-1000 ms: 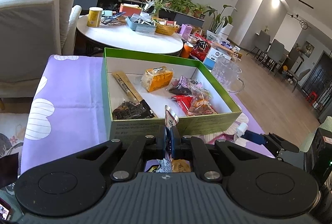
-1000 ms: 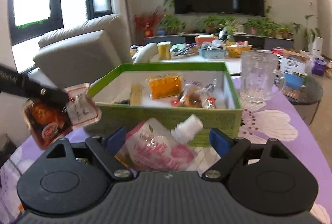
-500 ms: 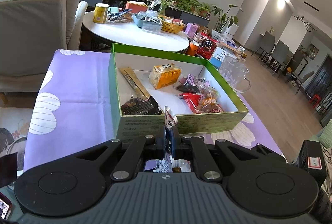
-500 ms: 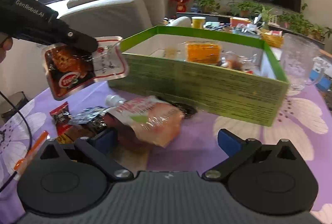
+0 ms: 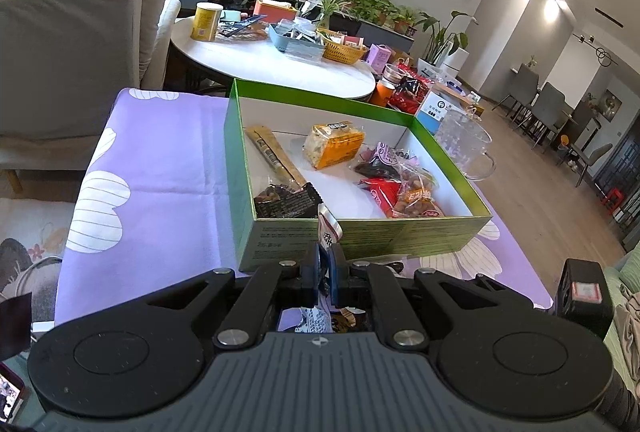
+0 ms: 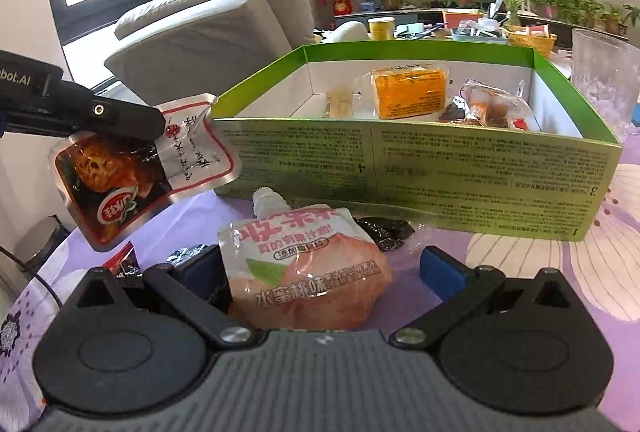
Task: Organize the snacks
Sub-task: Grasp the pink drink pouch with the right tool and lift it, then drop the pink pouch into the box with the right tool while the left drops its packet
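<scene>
A green box [image 5: 360,232] with white inside [image 6: 480,168] stands on the purple cloth and holds several snack packets, among them an orange one [image 5: 336,148]. My left gripper [image 5: 327,264] is shut on a red and silver snack pouch [image 6: 144,168], held in the air just before the box's near left corner. My right gripper [image 6: 320,268] is open over a pink peach drink pouch [image 6: 308,272] that lies on the cloth between its fingers [image 6: 444,272].
More small packets [image 6: 384,230] lie on the cloth by the box. A glass mug [image 5: 464,144] stands right of the box. A round white table [image 5: 272,64] with clutter and a grey sofa [image 5: 68,32] are behind.
My left gripper has lifted the red pouch and moved it closer to the box. My right gripper let the pink pouch drop onto the cloth and now hovers over it.
</scene>
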